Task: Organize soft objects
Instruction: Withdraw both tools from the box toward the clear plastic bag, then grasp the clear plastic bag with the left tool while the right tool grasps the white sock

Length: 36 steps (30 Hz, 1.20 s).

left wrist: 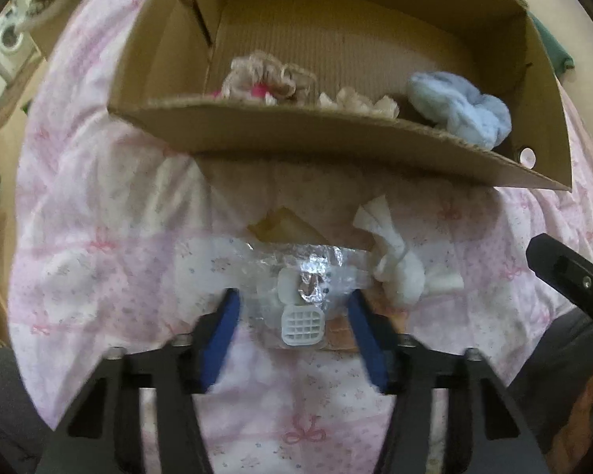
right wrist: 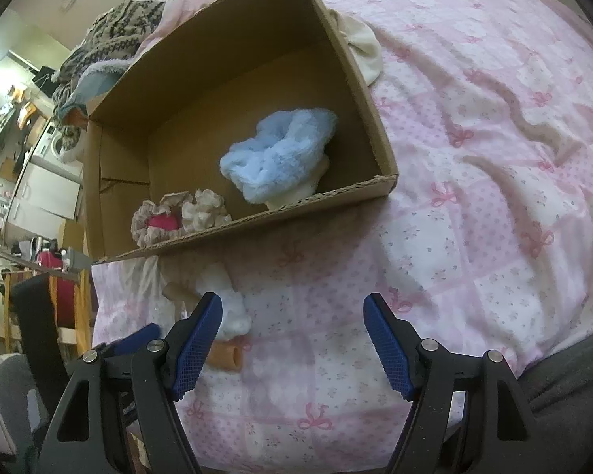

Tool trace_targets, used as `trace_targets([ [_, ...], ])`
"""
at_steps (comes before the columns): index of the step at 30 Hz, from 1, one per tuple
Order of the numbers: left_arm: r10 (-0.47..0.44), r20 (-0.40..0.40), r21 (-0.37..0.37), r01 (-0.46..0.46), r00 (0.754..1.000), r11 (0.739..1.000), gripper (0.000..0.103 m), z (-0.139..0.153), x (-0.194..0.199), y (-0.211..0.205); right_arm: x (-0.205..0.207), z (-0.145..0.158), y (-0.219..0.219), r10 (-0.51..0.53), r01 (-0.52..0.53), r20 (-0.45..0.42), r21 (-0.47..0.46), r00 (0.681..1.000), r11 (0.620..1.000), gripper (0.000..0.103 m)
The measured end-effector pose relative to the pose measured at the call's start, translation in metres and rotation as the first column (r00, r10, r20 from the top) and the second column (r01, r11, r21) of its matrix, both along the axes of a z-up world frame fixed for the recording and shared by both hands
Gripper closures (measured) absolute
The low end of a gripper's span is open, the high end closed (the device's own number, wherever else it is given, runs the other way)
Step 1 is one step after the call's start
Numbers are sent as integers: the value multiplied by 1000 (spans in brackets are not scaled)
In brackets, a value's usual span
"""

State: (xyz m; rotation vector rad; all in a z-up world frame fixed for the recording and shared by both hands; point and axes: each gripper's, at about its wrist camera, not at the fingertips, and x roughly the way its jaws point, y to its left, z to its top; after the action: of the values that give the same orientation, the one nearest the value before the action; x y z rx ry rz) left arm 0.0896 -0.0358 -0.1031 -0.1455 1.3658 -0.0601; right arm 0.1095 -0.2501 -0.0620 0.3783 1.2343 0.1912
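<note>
Soft things sit partly in a cardboard box (right wrist: 359,79) on the bed, over a pink bow-print quilt (right wrist: 494,158): a fluffy blue piece (right wrist: 276,158) by the right wall, a cream ruffled scrunchie (right wrist: 203,211) and a beige ruffled scrunchie with a pink centre (right wrist: 154,223) against the near wall. Outside the box, on the quilt just before its near wall, lies a white fluffy piece (left wrist: 399,272), and beside it a crinkly clear plastic packet (left wrist: 296,276) with a white grid-patterned part (left wrist: 301,328) and a foil scrap inside. Left tool (left wrist: 292,316) points down at the packet, blue pads either side of it, narrowed part way; edges look close to the plastic, but whether they press it I cannot tell from the blur. Right tool (right wrist: 292,335) hangs over bare quilt, jaws wide apart, nothing between them. Near its left finger a tan tube-like thing (right wrist: 227,357) lies on the quilt. A cream cloth (right wrist: 361,49) lies behind the box's right wall. A knitted patterned garment (right wrist: 110,39) is heaped past the far side. Room clutter at the left edge, too blurred to name.
</note>
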Motion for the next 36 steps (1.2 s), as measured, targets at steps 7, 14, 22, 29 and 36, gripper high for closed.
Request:
trace_targets([
  [7, -12, -17, -55, 11, 1000, 998, 81, 12, -14, 11, 0, -1, 2, 9, -9, -3, -10, 1000, 1000, 25],
  [14, 35, 28, -40, -33, 999, 999, 81, 46, -36, 38, 1, -4, 5, 37, -36, -17, 34, 999, 999, 25],
  [22, 97, 55, -39, -95, 994, 995, 81, 53, -38, 57, 8, -21, 40, 160, -157, -72, 40, 985, 987, 25],
  [29, 88, 43, -2, -88, 995, 996, 81, 47, -30, 52, 16, -40, 62, 190, -186, -103, 43, 976, 982, 29],
  [36, 105, 43, 25, -106, 994, 994, 81, 42, -26, 54, 22, -49, 80, 227, -225, -103, 32, 968, 974, 49],
])
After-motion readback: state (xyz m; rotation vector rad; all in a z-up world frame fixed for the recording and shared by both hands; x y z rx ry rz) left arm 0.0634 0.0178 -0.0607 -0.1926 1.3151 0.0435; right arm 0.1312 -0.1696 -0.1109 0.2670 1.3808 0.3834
